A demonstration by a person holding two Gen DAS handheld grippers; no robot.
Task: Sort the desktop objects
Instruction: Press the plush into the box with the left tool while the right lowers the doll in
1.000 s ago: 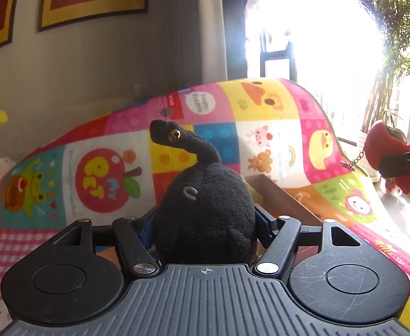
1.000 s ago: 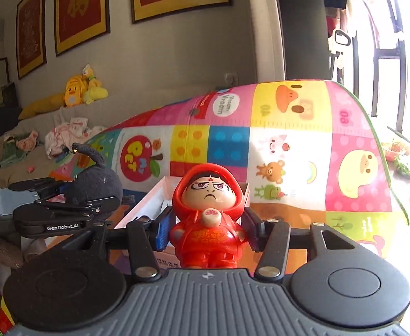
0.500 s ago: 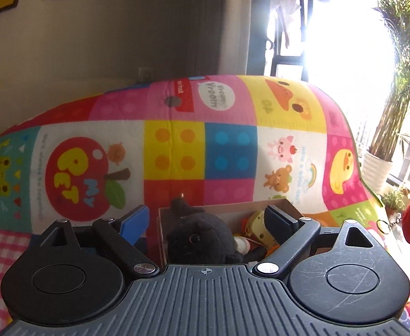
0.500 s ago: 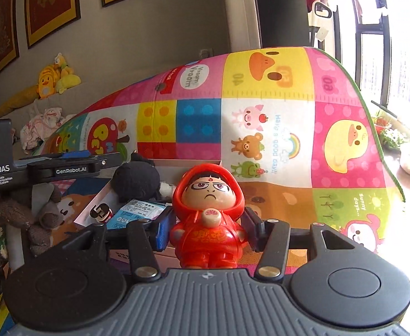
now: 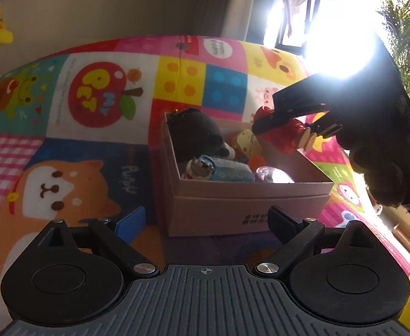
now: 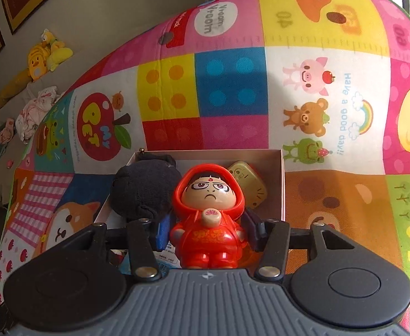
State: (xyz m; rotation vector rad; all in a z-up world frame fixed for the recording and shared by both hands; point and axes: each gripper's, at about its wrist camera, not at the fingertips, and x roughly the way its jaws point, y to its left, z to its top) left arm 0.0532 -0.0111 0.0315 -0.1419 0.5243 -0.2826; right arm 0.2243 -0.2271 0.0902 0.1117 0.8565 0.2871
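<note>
A cardboard box (image 5: 233, 210) stands on the play mat just ahead of my left gripper (image 5: 205, 221). Its jaws are opening, with nothing between them. A black plush toy (image 5: 196, 134) lies in the box's far left corner, beside a yellow toy (image 5: 247, 142), a blue packet (image 5: 230, 172) and a clear round item (image 5: 272, 175). My right gripper (image 6: 206, 226) is shut on a red hooded figurine (image 6: 207, 218) and holds it over the box (image 6: 282, 184). The black plush (image 6: 143, 190) shows behind it. In the left wrist view the right gripper (image 5: 289, 120) hangs above the box's right side with the figurine (image 5: 286, 137).
A colourful play mat (image 5: 79, 168) covers the surface and curves up behind the box. A dark-gloved hand (image 5: 372, 154) holds the right gripper. Yellow plush toys (image 6: 42, 53) lie on a sofa at far left. Window glare and a plant (image 5: 409, 42) fill the upper right.
My left gripper let go of the black plush, which now lies in the box, then sank and drew back. My right gripper carried the red figurine over the box.
</note>
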